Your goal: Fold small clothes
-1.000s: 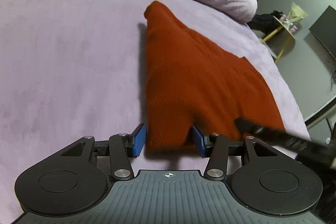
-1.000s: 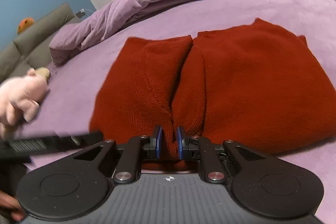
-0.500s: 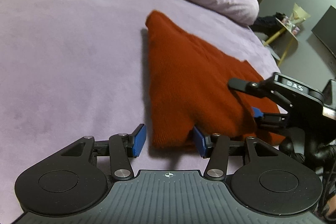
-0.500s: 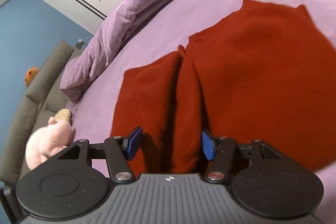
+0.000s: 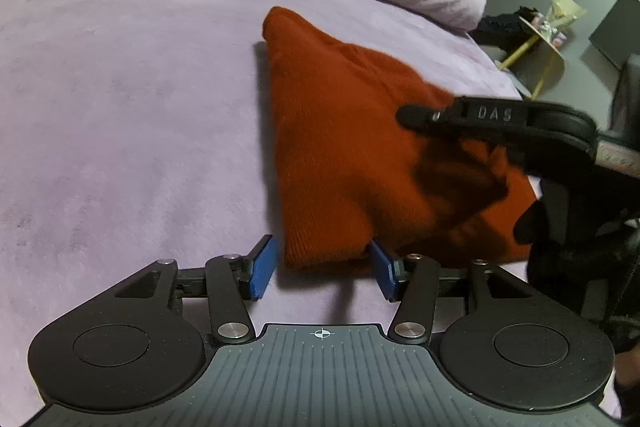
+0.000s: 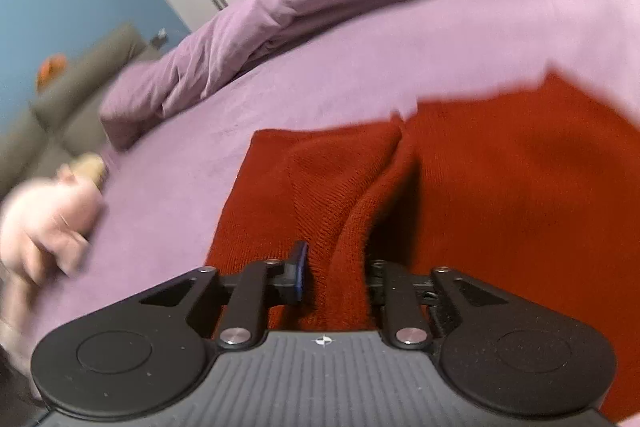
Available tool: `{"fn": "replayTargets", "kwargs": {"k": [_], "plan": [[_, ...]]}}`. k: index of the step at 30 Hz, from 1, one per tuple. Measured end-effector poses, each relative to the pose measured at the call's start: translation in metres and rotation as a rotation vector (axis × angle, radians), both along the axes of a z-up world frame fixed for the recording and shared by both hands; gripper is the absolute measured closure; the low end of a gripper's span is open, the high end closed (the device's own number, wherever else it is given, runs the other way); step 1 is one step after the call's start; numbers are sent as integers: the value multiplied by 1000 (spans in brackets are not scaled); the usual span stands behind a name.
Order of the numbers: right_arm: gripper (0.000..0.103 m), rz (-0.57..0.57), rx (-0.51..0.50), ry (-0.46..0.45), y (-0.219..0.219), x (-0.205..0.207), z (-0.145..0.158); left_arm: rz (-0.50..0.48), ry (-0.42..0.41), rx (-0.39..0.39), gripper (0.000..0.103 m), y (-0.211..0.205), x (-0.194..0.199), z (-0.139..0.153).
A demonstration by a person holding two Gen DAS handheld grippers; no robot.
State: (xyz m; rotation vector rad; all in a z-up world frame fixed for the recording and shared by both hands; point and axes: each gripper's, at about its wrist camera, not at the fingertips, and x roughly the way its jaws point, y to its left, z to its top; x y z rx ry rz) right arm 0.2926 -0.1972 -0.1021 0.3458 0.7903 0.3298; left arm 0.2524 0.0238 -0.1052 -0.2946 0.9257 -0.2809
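Red knit garment (image 5: 344,147) folded, left gripper (image 5: 322,273) spread wide, right gripper (image 6: 336,277) half-closed around fold.

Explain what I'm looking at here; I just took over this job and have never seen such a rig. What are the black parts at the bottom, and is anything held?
No robot arm here: a person holds a two-finger gripper in each hand, with a camera looking forward along the fingers. The black parts at the bottom are each gripper's own body. One picture comes from the left gripper, the other from the right gripper. A folded red sweater lies on a purple bed. The left gripper's blue pads stand open around the sweater's near corner, gripping nothing. The right gripper's jaws stand apart with a raised fold of the sweater between them; not clamped yet.
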Motion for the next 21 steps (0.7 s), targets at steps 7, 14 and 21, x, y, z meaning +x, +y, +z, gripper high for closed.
{"fn": "replayTargets", "kwargs": {"k": [7, 14, 21], "plan": [[89, 4, -212, -215, 9, -31, 49, -6, 1, 27, 48, -21, 3, 1], [88, -80, -370, -161, -37, -33, 19, 23, 43, -7, 48, -34, 11, -8], [64, -141, 8, 16, -91, -30, -8, -2, 38, 41, 51, -43, 10, -3]]}}
